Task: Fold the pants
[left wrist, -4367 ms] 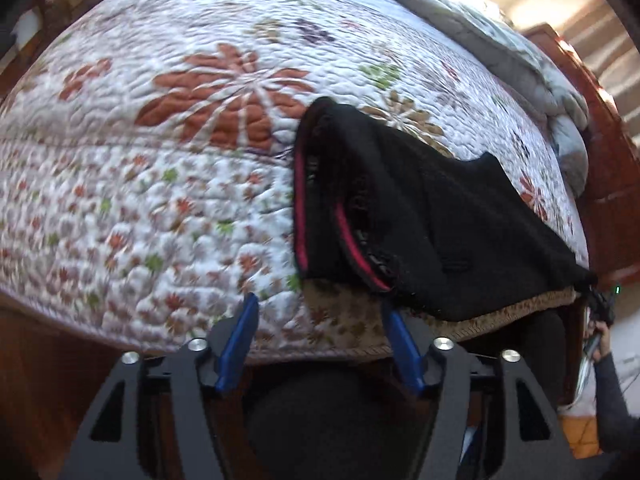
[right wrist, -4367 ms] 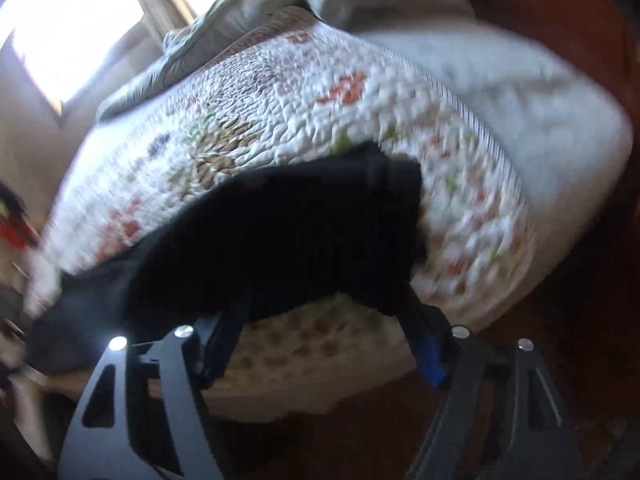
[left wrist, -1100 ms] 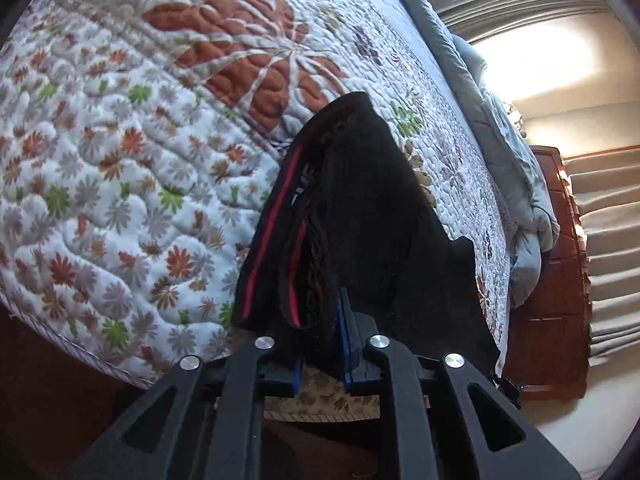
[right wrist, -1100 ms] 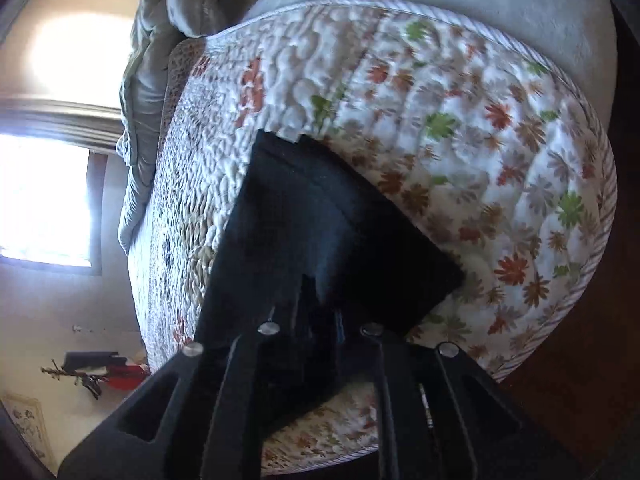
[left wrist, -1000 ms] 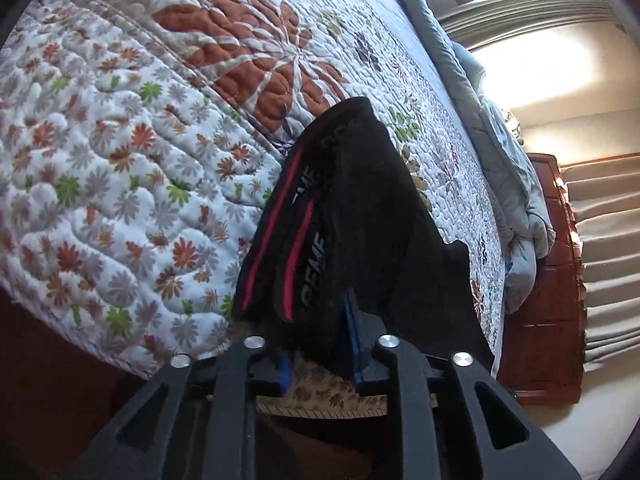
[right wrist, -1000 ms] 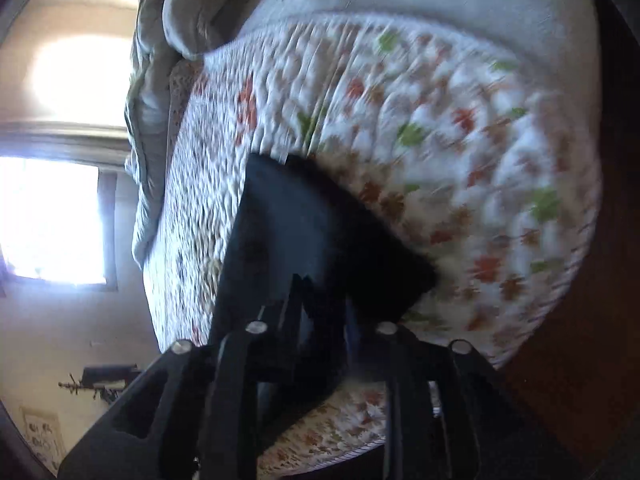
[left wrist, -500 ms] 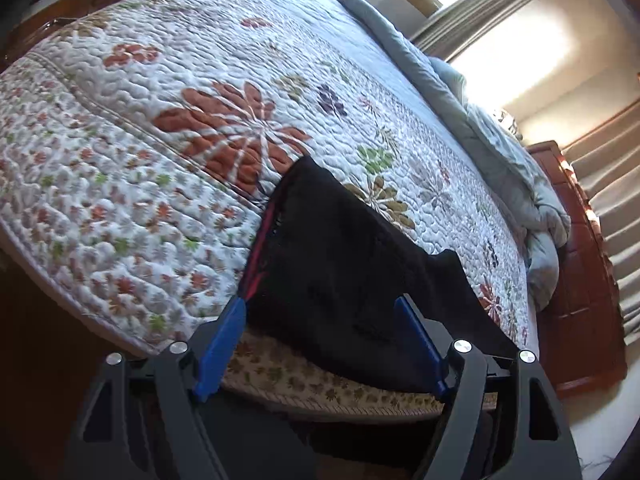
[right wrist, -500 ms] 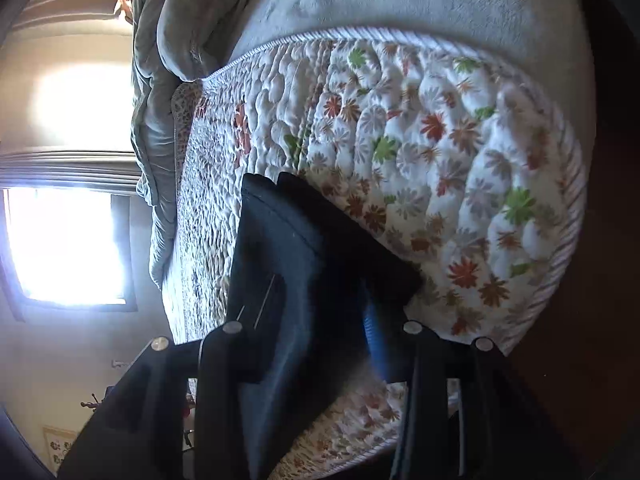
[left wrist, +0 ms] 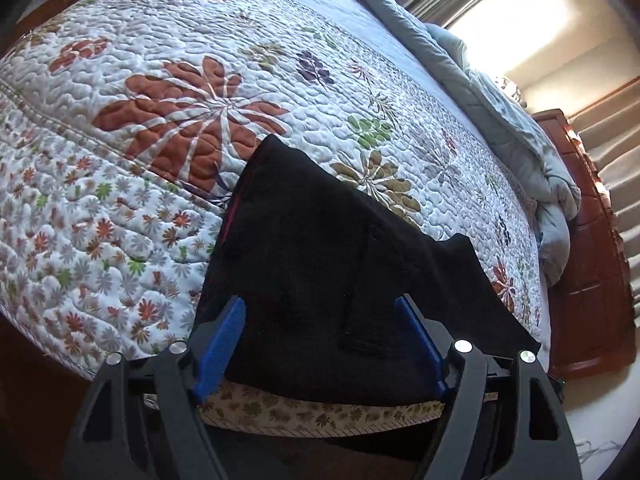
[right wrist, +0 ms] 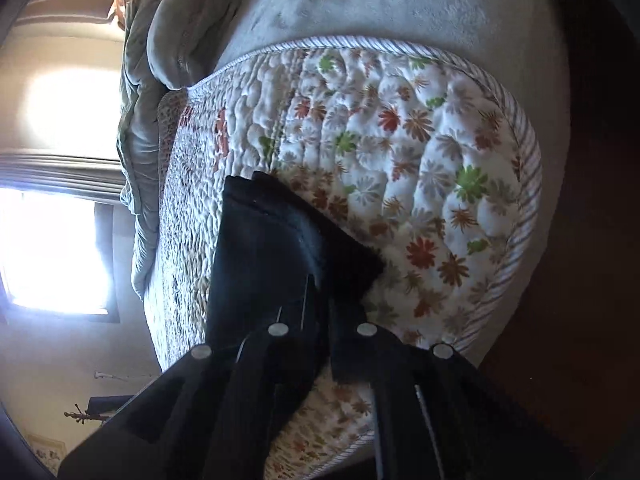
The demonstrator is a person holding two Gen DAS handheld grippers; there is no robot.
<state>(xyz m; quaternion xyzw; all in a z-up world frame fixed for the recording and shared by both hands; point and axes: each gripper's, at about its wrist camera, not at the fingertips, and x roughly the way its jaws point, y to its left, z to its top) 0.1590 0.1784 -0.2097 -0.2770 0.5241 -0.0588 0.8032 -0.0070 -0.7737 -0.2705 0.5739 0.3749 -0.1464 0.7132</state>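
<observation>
Lower frame, left wrist: left gripper point(left wrist: 320, 344) spread wide over black pants point(left wrist: 320, 264), nothing pinched; red waistband trim visible.
Right wrist: right gripper point(right wrist: 320, 320) just clamped on pants hem point(right wrist: 288, 248); quilt point(right wrist: 420, 160) edge visible.

Pants point(left wrist: 320, 280) – black, thin red stripe along the left edge; in the right wrist view they point(right wrist: 272, 248) read plain black. Quilt point(left wrist: 160, 80) – white, puffy stitched, big rust-orange flower in the middle, smaller green, purple and olive-brown flowers, border strip of tiny orange, grey and green daisies; edge binding striped grey-white point(right wrist: 524, 184). Blanket point(left wrist: 520, 128) at the far side pale grey-blue, in the other view grey point(right wrist: 360, 0). Left gripper point(left wrist: 320, 344) black frame, bright blue pads point(left wrist: 220, 336), silver screws. Right gripper point(right wrist: 320, 320) black, silver screws. Furniture point(left wrist: 592, 260) beside the bed red-brown wood. Curtains point(left wrist: 616, 152) beige.
</observation>
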